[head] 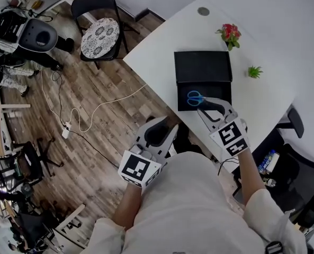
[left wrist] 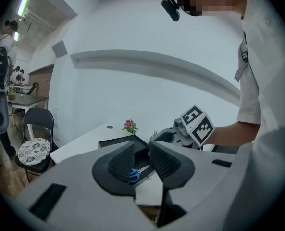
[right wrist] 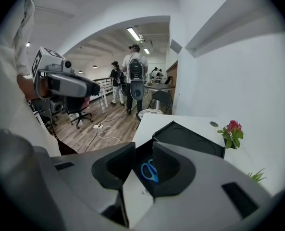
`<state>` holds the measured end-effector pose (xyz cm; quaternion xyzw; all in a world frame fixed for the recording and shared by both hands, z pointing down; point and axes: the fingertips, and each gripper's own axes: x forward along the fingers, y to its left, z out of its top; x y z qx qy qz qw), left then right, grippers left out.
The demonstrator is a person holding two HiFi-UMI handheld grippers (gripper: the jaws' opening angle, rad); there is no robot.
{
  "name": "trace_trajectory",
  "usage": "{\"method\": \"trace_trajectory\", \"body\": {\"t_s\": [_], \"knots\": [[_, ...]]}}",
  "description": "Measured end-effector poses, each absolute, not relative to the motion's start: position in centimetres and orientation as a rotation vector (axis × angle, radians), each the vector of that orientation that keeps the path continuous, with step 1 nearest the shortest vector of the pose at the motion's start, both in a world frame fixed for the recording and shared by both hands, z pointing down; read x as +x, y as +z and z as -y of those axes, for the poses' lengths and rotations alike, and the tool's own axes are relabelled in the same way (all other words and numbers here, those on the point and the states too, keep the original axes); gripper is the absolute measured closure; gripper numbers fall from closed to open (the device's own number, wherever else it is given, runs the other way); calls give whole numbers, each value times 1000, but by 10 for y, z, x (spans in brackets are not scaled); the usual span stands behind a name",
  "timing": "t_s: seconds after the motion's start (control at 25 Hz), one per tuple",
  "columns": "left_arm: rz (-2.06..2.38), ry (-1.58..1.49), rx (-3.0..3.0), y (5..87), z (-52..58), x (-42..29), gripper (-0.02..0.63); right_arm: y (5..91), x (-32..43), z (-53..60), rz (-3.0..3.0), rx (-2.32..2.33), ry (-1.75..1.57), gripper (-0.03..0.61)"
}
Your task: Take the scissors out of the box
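An open black box [head: 220, 91] lies on the white table [head: 162, 41], its lid [head: 202, 66] flat behind it. Blue-handled scissors [head: 195, 98] rest inside the box. My right gripper [head: 203, 105] hovers at the box's near edge, just right of the scissors, jaws a narrow gap apart and empty. In the right gripper view the scissors [right wrist: 149, 171] show through that gap of the right gripper [right wrist: 143, 150]. My left gripper [head: 170, 123] hangs off the table's edge over the floor, also narrowly open and empty. In the left gripper view the scissors [left wrist: 134, 176] lie beyond the left gripper [left wrist: 141, 150].
A red flower pot [head: 229, 35] and a small green plant [head: 254, 71] stand behind and right of the box. A chair with a patterned cushion [head: 99, 36] is left of the table. A cable [head: 93, 112] runs over the wooden floor. Two people [right wrist: 135, 76] stand far off.
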<state>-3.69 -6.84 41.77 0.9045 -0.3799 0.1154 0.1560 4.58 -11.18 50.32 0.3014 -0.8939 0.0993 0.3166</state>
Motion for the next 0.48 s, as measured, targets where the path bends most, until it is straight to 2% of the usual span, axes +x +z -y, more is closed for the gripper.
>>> {"method": "trace_trajectory", "body": {"t_s": [0.48], "knots": [[1023, 359, 2591, 438, 102, -19, 503, 578, 46, 134, 2170, 575, 138, 459]]}}
